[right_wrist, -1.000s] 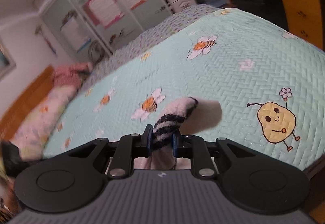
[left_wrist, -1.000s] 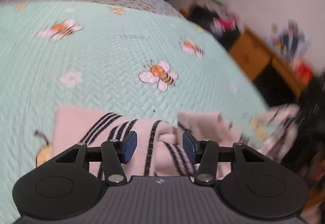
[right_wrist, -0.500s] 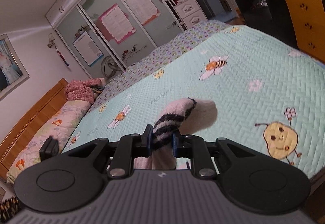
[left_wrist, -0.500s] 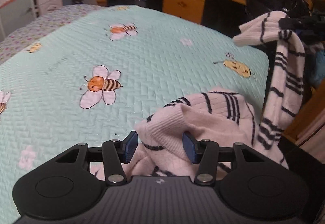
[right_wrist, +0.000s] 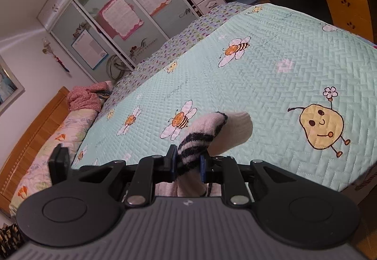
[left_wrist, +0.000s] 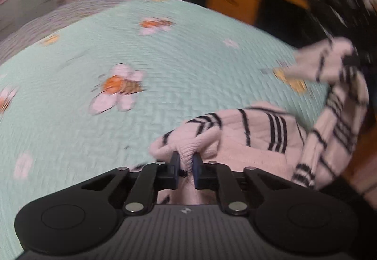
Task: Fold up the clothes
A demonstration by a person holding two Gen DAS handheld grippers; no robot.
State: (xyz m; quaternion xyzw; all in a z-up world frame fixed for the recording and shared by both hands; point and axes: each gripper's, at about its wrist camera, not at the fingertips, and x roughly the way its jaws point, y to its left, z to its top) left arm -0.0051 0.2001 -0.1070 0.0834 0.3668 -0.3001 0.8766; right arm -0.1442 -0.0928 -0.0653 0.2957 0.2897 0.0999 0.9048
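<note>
A pale pink sweater with black stripes (left_wrist: 256,130) lies bunched at the near right corner of the bed in the left wrist view. My left gripper (left_wrist: 186,163) is shut on a ribbed fold of it. Another part of the sweater (left_wrist: 334,99) stretches up to the right, where my right gripper (left_wrist: 353,60) shows as a dark blur. In the right wrist view my right gripper (right_wrist: 187,161) is shut on a striped piece of the sweater (right_wrist: 207,132) that sticks up between its fingers above the bed.
The bed carries a mint-green quilt (right_wrist: 271,76) printed with bees and a pear figure (right_wrist: 320,127). A wooden headboard (right_wrist: 28,127), a floral pillow and a red bundle (right_wrist: 82,99) lie at the left. Wooden drawers (left_wrist: 233,0) and a desk stand past the bed's right edge.
My left gripper has gone from open around the sweater to shut on a fold of it. The left view swung and is blurred. The right gripper kept its hold and rose slightly.
</note>
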